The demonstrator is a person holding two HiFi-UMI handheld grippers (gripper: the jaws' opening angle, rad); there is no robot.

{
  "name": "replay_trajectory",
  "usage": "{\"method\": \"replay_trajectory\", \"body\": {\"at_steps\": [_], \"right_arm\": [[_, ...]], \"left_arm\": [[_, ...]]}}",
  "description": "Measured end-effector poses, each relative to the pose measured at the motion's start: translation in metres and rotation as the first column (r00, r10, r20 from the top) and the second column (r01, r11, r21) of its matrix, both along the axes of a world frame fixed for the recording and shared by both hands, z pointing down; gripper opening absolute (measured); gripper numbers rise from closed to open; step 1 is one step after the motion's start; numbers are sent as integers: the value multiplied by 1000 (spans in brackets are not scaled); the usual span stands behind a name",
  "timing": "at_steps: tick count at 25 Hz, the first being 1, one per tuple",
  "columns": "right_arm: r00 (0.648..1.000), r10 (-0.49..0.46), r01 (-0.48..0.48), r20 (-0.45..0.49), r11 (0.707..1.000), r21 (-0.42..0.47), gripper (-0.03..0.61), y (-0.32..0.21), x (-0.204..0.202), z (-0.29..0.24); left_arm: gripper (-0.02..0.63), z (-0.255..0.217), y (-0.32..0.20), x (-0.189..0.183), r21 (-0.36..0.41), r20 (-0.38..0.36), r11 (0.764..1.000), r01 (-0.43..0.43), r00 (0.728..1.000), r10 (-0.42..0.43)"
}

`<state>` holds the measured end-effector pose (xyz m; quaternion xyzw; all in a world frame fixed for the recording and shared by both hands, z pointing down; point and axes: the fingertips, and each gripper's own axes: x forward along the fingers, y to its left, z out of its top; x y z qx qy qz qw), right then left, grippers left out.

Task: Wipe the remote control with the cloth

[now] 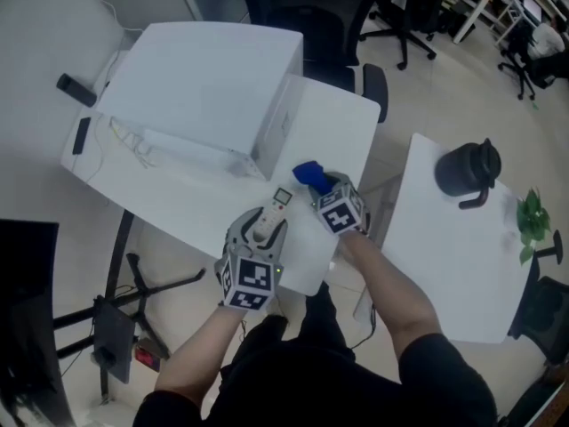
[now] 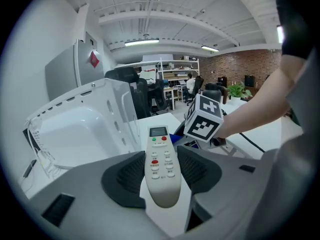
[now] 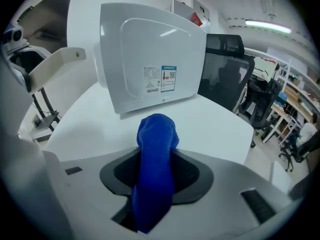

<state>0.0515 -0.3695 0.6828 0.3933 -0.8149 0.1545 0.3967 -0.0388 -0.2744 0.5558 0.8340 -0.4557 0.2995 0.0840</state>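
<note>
A white remote control (image 1: 276, 205) with a small display points away from me over the white table (image 1: 333, 118). My left gripper (image 1: 264, 227) is shut on it; in the left gripper view the remote control (image 2: 159, 134) lies lengthwise between the two pads of that gripper (image 2: 162, 156), buttons up. To its right my right gripper (image 1: 324, 185) holds a blue cloth (image 1: 308, 173). In the right gripper view the cloth (image 3: 157, 134) stands up in a roll, pinched between the pads of the right gripper (image 3: 156, 171). Cloth and remote control are a short way apart.
A large white box-shaped appliance (image 1: 204, 87) fills the table's far left, close ahead of both grippers. A second white table to the right carries a black jug (image 1: 468, 169) and a small plant (image 1: 532, 216). A black office chair (image 1: 329, 25) stands behind.
</note>
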Motion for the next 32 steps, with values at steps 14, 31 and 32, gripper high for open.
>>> {"method": "replay_trajectory", "body": {"at_steps": [14, 31, 32], "right_arm": [[981, -4, -47, 192, 964, 263, 138, 137, -64, -183], [868, -445, 368, 222, 875, 314, 135, 339, -141, -286], [858, -468, 398, 214, 867, 300, 135, 346, -140, -283]], "left_arm": [[202, -58, 91, -71, 157, 22, 985, -76, 997, 74], [202, -111, 209, -55, 315, 306, 923, -222, 944, 122], [201, -111, 214, -48, 316, 315, 921, -226, 941, 122]]}}
